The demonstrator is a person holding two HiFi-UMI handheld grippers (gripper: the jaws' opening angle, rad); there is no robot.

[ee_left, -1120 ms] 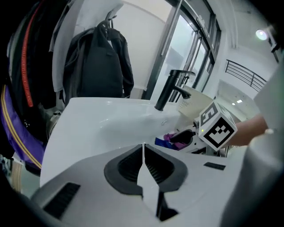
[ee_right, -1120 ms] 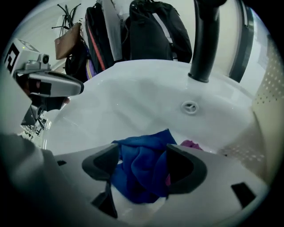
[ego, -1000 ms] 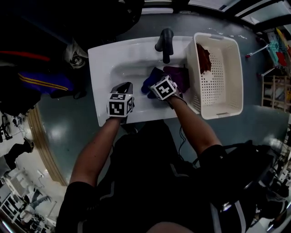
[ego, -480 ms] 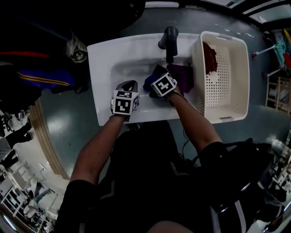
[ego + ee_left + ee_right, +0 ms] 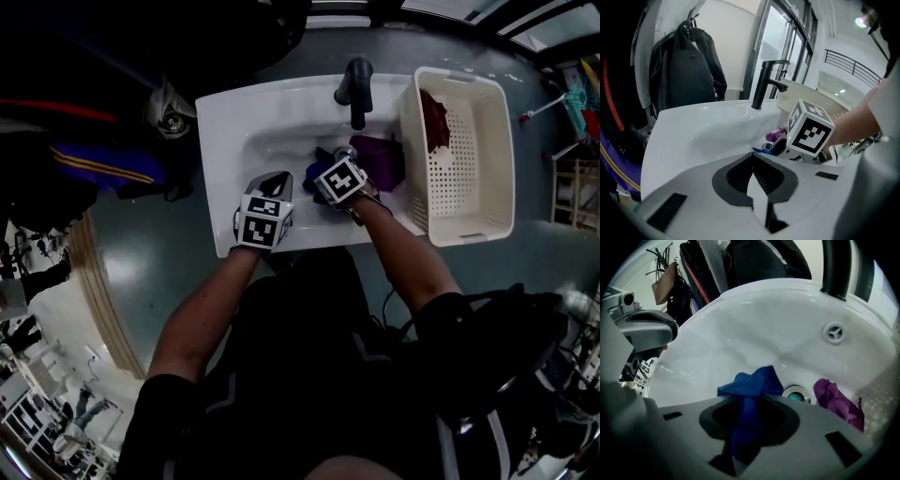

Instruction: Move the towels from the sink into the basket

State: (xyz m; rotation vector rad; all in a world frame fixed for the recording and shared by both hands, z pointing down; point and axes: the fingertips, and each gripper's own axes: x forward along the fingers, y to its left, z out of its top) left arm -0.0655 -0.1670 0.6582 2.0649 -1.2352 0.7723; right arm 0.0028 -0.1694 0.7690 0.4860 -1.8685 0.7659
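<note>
The right gripper [image 5: 747, 397] has its fingers clenched on the blue towel [image 5: 751, 380]. They have just been closing, and the cloth runs between the pads as a twisted strip, with a crumpled bunch standing out past the tips. The bunch sits low in the sink [image 5: 281, 117], just beside the drain [image 5: 794, 393]. Whether it rests on the bowl or hangs clear of it cannot be told.

The left gripper [image 5: 752, 161] has its fingers pressed together with nothing between them. It is over the sink's near left edge, and contact with the rim cannot be made out.

In the head view the right gripper's marker cube [image 5: 339, 180] and the hand behind it cover the fingertips and most of the blue towel. That view is dim, so the cloth's folds are hard to read there.

The purple towel [image 5: 836, 401] lies bunched in the right side of the bowl, apart from the blue one, its lower part cut off by the gripper's body. The black faucet [image 5: 356, 84] stands at the far rim. The basket [image 5: 492, 141] stands just beside the sink on the right. A red towel [image 5: 436, 117] hangs against the basket's inner wall on the sink side.
</note>
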